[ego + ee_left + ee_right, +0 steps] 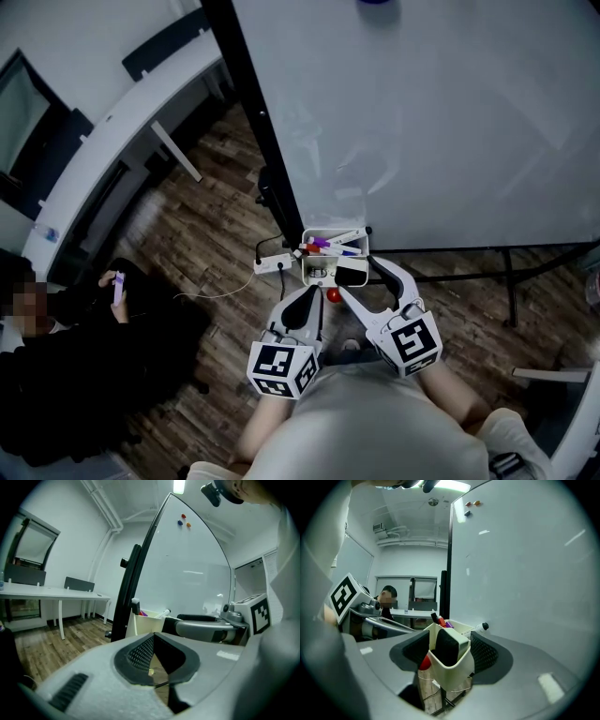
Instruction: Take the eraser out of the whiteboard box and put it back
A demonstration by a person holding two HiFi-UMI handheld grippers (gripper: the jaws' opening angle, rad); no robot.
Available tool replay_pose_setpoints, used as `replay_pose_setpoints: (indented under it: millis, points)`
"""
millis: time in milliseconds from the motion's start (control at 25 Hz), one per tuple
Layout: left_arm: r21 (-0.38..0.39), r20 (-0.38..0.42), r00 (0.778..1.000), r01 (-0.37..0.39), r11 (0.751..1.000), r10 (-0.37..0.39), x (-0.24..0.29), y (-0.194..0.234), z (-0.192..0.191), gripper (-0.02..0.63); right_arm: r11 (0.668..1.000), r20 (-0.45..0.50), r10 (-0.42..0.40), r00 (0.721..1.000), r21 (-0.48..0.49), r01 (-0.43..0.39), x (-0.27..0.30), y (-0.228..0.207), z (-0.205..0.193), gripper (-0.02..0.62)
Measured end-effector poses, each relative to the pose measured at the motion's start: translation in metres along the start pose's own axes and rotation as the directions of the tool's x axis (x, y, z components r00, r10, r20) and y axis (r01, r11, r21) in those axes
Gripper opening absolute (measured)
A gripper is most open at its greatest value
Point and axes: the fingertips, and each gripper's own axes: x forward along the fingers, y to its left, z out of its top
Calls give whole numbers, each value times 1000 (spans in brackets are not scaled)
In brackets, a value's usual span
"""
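Note:
The white whiteboard box (330,238) hangs at the board's lower left edge, with markers (323,246) in its far part. The eraser (351,276), black-faced with a white back, stands upright in the box's near end (449,645). My right gripper (357,274) is open, its jaws straddling that end of the box (454,677); in the right gripper view (450,639) both pads stand clear of the box walls. My left gripper (315,292) is just left of the box, below its rim, with its jaws shut on nothing (153,637).
The whiteboard (441,112) stands on a black frame with legs (511,281) across the wood floor. A red ball (333,295) sits under the box. A power strip (272,264) and cable lie on the floor. A seated person (66,375) is at the left beside a white desk (103,150).

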Motion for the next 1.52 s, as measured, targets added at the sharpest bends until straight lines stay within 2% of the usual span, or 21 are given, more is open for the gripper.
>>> replay_pose_setpoints:
  millis: [240, 520, 760, 920, 1360, 1520]
  points:
    - [-10, 11, 999, -34, 999, 34, -1, 2, -1, 2, 998, 37, 33, 999, -52, -31, 2, -1, 0, 265]
    - [-11, 23, 998, -57, 998, 57, -1, 3, 0, 2, 996, 42, 54, 998, -68, -51, 7, 2, 0, 251]
    - [-10, 32, 997, -70, 997, 71, -2, 4, 2, 2, 995, 40, 40, 998, -95, -36, 9, 2, -1, 215]
    - [-10, 34, 996, -77, 997, 77, -3, 5, 2, 2, 987, 52, 32, 998, -156, -24, 9, 1, 1, 201]
    - [-10, 36, 996, -81, 997, 82, -7, 5, -1, 2, 995, 54, 1, 999, -95, 4, 7, -3, -1, 181]
    - [-10, 37, 996, -79, 997, 79, -7, 5, 0, 2, 992, 69, 5, 998, -128, 4, 7, -2, 1, 179]
